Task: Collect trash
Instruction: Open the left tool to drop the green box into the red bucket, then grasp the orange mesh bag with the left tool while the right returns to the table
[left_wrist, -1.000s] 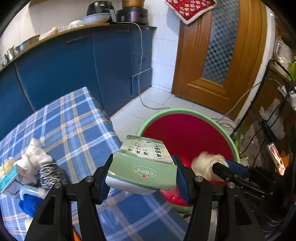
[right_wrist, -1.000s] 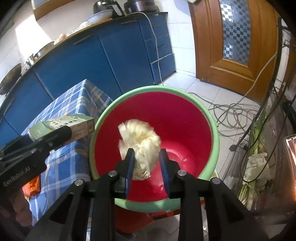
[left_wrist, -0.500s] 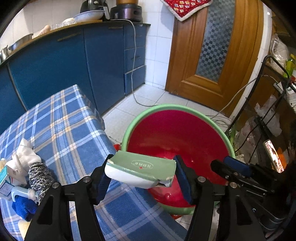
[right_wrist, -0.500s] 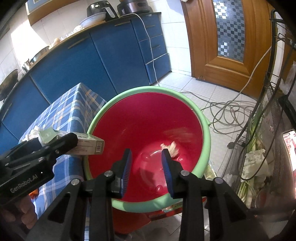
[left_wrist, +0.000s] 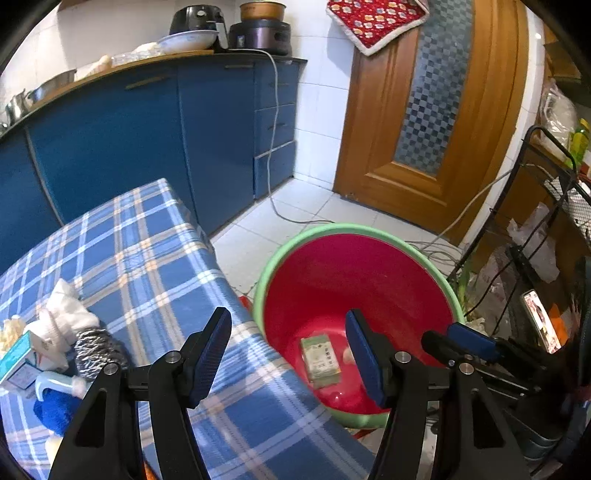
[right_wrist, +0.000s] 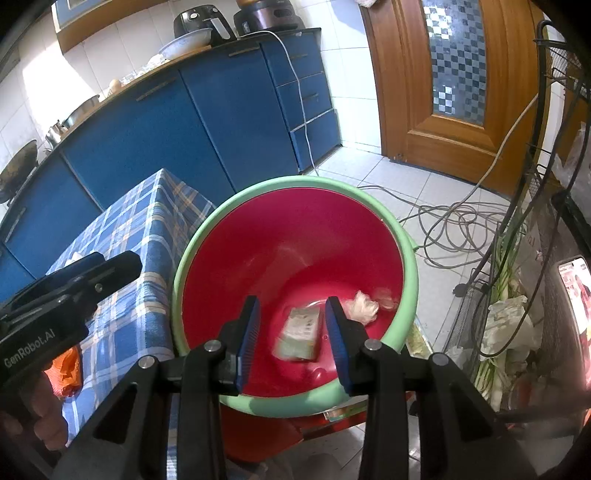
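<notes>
green carton (left_wrist: 320, 356) lies flat in basin (left_wrist: 373, 230), long axis toward camera.

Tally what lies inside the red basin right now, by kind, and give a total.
Green and white cardboard box: 1
Crumpled whitish paper wads: 2, the second smaller and blurred
Total: 3 in the red plastic basin with the green rim

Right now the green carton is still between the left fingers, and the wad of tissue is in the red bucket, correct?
Not quite. The left gripper is empty, fingers apart; the green carton lies at the bottom of the red bucket, as the left wrist view shows. The wad of tissue is in the bucket too.
</notes>
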